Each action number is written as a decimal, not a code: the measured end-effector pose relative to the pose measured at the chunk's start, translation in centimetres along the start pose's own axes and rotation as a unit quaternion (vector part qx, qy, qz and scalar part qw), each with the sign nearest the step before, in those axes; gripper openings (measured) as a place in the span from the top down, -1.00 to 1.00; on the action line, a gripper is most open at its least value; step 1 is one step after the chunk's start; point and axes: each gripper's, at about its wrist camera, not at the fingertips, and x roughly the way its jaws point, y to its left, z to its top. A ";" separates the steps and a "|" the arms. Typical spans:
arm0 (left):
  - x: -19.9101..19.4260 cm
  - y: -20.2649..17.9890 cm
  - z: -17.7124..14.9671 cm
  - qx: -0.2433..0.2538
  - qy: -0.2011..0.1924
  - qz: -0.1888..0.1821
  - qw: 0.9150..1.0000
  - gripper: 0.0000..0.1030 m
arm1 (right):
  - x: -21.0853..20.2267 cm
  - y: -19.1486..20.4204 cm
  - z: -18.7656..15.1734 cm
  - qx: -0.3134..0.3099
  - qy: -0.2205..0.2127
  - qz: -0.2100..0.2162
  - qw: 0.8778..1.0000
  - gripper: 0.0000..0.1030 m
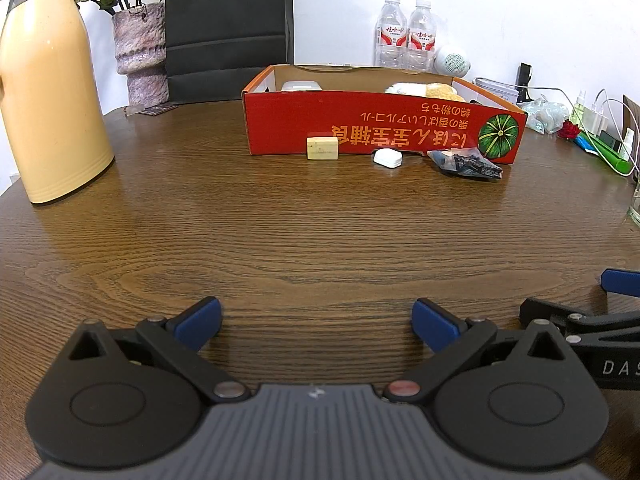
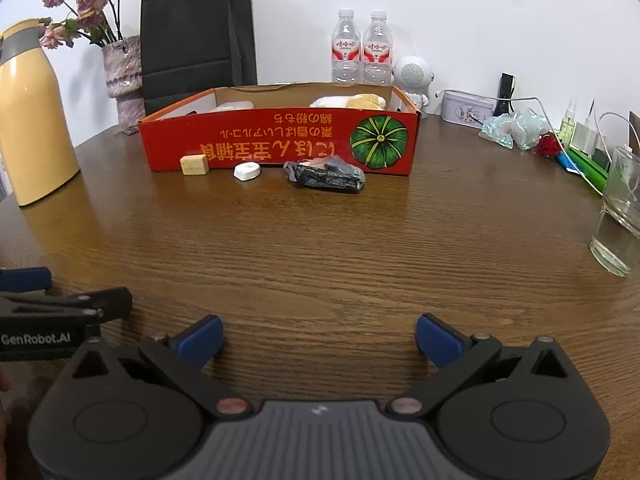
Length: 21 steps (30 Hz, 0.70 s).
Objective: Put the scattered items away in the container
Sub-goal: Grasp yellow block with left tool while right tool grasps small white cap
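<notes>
A red cardboard box with a pumpkin picture stands at the far middle of the wooden table; a white case and plush items lie inside. In front of it lie a cream block, a small white case and a dark plastic-wrapped packet. My left gripper is open and empty, low over the near table. My right gripper is open and empty, beside the left one.
A yellow thermos stands far left, with a vase of dried flowers and a black bag behind. Two water bottles, a white speaker, a tin, chargers and a glass crowd the right side.
</notes>
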 end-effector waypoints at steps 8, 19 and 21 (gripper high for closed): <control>-0.1 0.3 1.9 0.066 0.012 -0.056 0.996 -1.00 | 0.2 -0.2 0.5 -0.008 0.003 0.007 1.000 -0.85; 7.5 6.3 10.7 0.046 -0.043 -0.093 0.994 -0.53 | 8.5 2.7 12.2 -0.089 -0.062 0.100 0.989 0.07; 8.8 7.1 10.3 0.023 -0.029 -0.091 0.995 -0.54 | 10.9 3.7 13.0 -0.104 -0.048 0.100 0.988 0.07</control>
